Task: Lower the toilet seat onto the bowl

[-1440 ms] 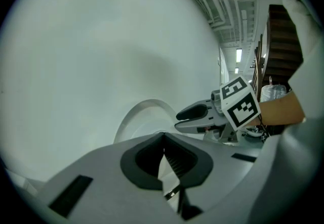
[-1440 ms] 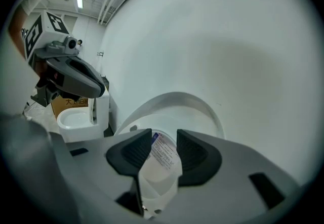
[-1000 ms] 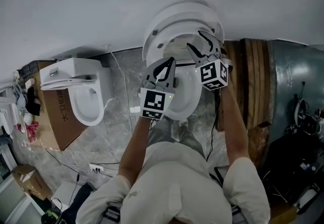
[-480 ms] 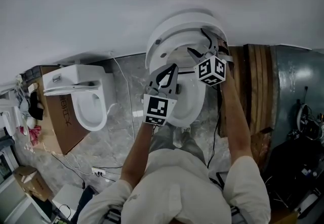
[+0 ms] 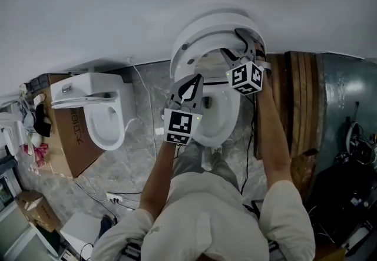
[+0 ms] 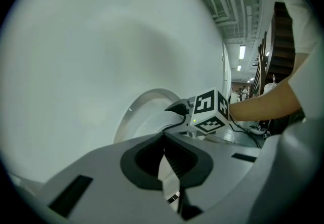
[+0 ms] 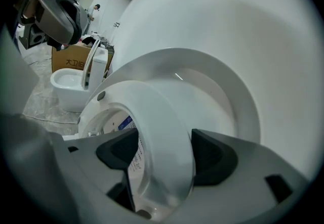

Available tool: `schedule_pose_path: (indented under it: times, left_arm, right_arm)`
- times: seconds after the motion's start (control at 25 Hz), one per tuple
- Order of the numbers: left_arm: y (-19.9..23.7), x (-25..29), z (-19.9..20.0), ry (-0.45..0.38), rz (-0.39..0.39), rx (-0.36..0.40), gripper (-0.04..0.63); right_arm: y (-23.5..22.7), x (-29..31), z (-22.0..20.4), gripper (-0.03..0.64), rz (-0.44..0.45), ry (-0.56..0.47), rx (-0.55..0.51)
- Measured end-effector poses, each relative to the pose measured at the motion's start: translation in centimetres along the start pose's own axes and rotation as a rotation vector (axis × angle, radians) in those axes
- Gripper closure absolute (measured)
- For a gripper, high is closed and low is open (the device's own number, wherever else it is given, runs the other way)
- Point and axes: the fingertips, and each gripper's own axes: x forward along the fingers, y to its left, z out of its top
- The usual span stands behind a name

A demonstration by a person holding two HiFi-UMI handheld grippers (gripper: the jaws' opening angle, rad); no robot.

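Your right gripper (image 7: 164, 157) has just been closing its jaws. The rim of the toilet seat (image 7: 167, 117) stands between them, with one dark pad on the seat's inner face and the other on its outer face, so you have hold of the seat's upper edge. Your left gripper (image 6: 164, 142) has its jaws brought fully together with nothing between them. It hangs near you, to the left of the right gripper and over the front of the bowl (image 5: 203, 133), touching neither the seat nor the bowl.

The toilet seat is raised, not down on the bowl. It stands a little forward of the lid (image 7: 228, 91), which leans against the white wall (image 5: 118, 6) on the far side. A printed label shows through the ring on its underside, too small to read.

Farther out on the left, a second toilet (image 5: 106, 118) sits on the grey marbled floor (image 5: 135, 159), just beside a cardboard box (image 5: 68, 136). Cables trail over the floor near it. To the right of the bowl, wooden planks (image 5: 297, 95) lean upright.
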Motion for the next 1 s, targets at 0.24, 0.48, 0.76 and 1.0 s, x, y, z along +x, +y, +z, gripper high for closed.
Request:
schedule_pose_path:
  times: [0.24,0.48,0.76,1.0]
  left_arm:
    - [-0.3,-0.4,-0.5,0.009,0.019,0.000,0.583]
    - [-1.2,-1.3,-0.8,0.006,0.033,0.005,0.583]
    - [-1.8,-2.3,-1.6,0.012,0.071,0.011,0.583]
    - [-2.5,-2.5,-2.4,0.021,0.096,0.043,0.577]
  right_arm:
    - [0.9,-1.6,0.1,0.282,-0.024,-0.035,0.007]
    - [2.0,-3.9,0.2,0.279,-0.062,-0.061,0.010]
    - [3.7,-6.6,0.4,0.278,-0.076,-0.091,0.013]
    - [5.1,-8.8,0.2,0.278,-0.085,-0.109,0.013]
